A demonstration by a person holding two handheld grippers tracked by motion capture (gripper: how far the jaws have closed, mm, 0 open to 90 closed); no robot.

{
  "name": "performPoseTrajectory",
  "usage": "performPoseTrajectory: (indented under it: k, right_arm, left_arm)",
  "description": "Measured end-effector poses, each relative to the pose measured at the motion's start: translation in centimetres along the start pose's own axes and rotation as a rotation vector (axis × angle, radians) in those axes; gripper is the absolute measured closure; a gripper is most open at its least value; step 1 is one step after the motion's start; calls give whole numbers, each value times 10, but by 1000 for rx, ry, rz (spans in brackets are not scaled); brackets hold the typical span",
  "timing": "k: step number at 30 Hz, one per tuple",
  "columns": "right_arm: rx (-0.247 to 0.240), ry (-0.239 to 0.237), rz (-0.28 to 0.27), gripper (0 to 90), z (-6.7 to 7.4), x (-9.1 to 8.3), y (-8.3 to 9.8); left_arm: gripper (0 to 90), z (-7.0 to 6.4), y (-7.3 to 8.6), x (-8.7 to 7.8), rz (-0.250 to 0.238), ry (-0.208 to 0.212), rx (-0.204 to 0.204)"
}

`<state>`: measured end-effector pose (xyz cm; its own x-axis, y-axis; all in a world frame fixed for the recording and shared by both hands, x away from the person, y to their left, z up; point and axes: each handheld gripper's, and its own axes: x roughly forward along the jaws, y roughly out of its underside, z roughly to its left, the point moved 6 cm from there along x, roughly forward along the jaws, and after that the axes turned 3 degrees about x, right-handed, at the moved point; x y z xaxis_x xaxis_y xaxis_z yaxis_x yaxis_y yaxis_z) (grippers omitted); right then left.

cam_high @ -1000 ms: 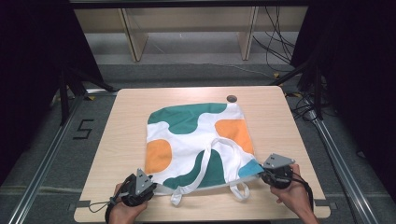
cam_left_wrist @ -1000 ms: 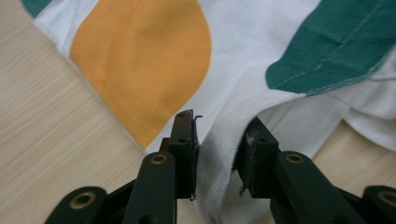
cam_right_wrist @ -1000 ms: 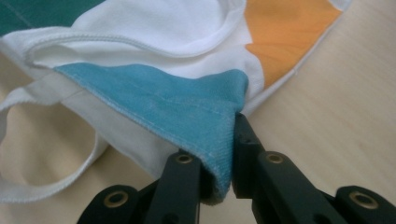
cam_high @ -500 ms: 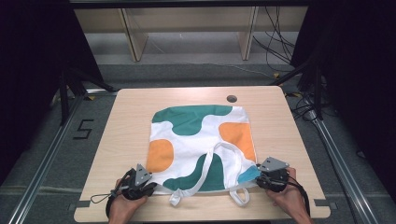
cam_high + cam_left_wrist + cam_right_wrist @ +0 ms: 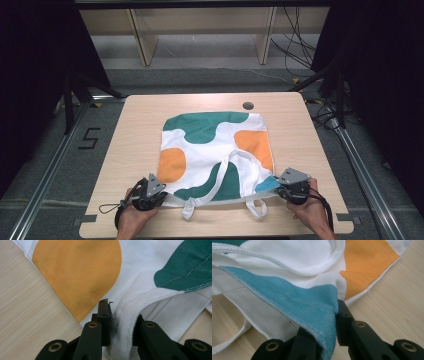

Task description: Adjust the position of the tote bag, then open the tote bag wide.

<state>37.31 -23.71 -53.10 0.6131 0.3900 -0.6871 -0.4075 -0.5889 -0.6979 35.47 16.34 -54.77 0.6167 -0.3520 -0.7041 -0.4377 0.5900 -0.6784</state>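
tote bag alone on table, handles loose.

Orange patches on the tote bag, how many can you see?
2 on the tote bag: one near the left gripper's corner, one along the right edge. The underside is hidden.

- My light wooden table has a round hole near its far edge.
- Beyond it stands pale shelving on grey floor — cables trail right.
- Dark curtains flank me.
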Motion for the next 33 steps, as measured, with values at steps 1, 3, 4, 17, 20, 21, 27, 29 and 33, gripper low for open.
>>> performPoseTrajectory:
  k: [1, 3, 4, 17, 20, 21, 27, 29, 33]
  right_arm:
    - [20, 2, -8, 820, 0, -2, 0]
    - [64, -10, -35, 823, 0, -7, -1]
    - [80, -18, -52, 827, -1, -10, -2]
    - [174, -23, -248, 856, -10, -47, -32]
    - [163, -27, -289, 858, -17, -56, -47]
    - [150, -11, -303, 858, -19, -57, -50]
    - [173, -4, -326, 859, -29, -74, -67]
    - [186, 13, -343, 860, -31, -83, -74]
    - [147, 38, -392, 861, -38, -94, -89]
  left_arm:
    - [781, 0, -1, -1, -5, 0, 1]
    - [781, 2, -2, -3, -30, 6, 8]
    - [785, 2, -2, -3, -30, 6, 8]
    - [863, 8, -43, -40, -290, -33, 7]
    - [865, 10, -52, -47, -326, -34, -13]
    - [865, 11, -57, -51, -345, -31, -9]
    - [867, 19, -74, -67, -405, -45, -15]
    - [867, 23, -84, -75, -435, -49, -30]
    - [868, 30, -105, -95, -507, -73, -31]
